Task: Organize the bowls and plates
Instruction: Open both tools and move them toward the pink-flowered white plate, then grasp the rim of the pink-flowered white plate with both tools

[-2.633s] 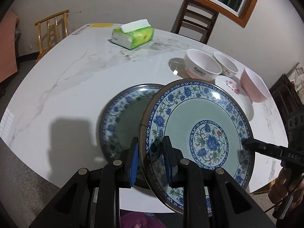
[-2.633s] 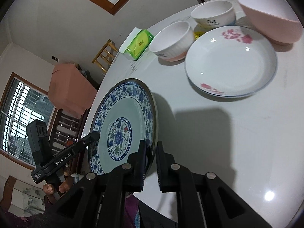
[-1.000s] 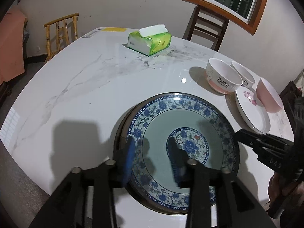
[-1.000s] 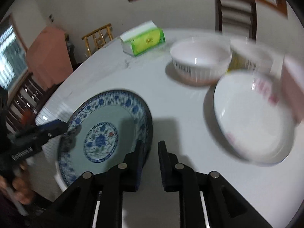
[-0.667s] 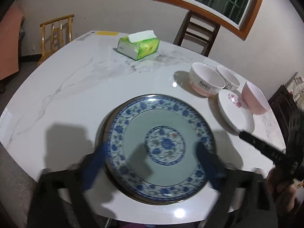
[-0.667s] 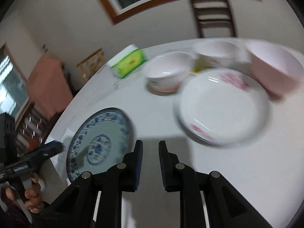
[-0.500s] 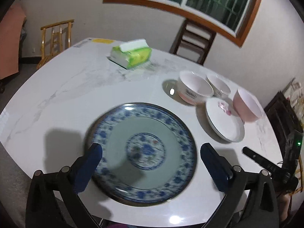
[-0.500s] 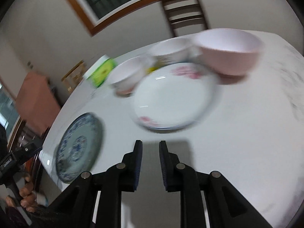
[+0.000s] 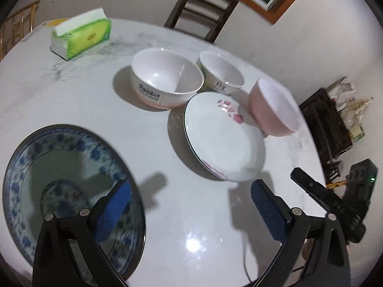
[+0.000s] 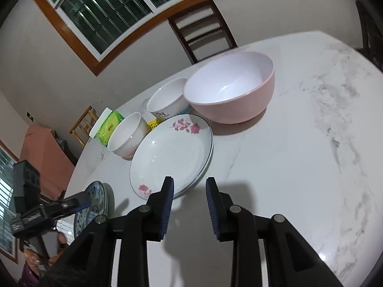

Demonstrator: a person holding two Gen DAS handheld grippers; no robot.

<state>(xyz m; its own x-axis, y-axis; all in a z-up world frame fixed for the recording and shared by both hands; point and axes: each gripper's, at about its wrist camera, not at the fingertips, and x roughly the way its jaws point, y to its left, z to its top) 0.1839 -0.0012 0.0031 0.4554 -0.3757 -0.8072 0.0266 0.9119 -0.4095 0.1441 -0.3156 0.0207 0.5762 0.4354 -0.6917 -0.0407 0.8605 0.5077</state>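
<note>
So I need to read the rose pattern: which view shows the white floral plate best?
The right wrist view: the white floral plate lies sharp and whole, both rose sprays clear. The left wrist view shows it motion-blurred, its near edge smeared.

blue-patterned plate (image 9: 59, 167) motion-blurred, its near rim behind a gripper finger — small bowl (image 10: 167, 100) partly hidden

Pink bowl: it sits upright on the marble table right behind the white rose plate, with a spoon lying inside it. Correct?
Not quite. The pink bowl is empty; the right wrist view shows its bare white inside with no spoon. The rest holds: it stands upright on the marble table, just behind the white rose plate.
</note>
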